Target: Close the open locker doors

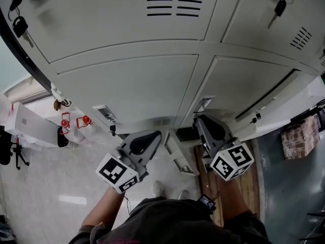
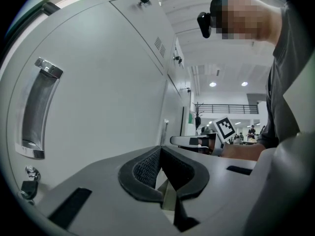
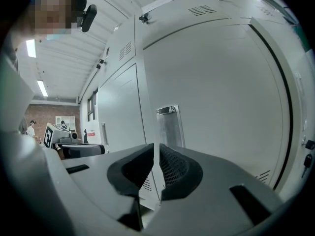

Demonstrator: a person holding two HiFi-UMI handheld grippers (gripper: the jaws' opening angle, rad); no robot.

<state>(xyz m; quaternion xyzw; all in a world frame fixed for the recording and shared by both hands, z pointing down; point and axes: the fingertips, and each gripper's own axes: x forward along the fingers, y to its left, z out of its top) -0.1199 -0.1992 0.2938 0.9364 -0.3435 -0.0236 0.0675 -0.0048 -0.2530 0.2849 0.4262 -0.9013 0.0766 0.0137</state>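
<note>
Lockers fill the head view: smooth pale grey sheet-metal locker doors [image 1: 132, 85] with slotted vents [image 1: 175, 1], and black-topped keys [image 1: 20, 25] dangling from the locks. The lower right door [image 1: 249, 80] shows a dark gap [image 1: 268, 94] down its far edge, so I'd guess that one isn't fully home. The left tongs [image 1: 152, 136] and right tongs [image 1: 201, 120] sit low and point at the doors, probably lined up for a flat push.

Left gripper view: left tongs [image 2: 160, 150] are pinched together, ribbed black pads [image 2: 142, 168] touching with nothing between them, aimed along a door with a shiny recessed metal handle [image 2: 37, 109].

Right gripper view: right tongs [image 3: 153, 149] are closed to a hairline slit, empty too, nosed up near a second recessed handle [image 3: 170, 127]. Closed tips make a stiffer pusher, I reckon.
</note>
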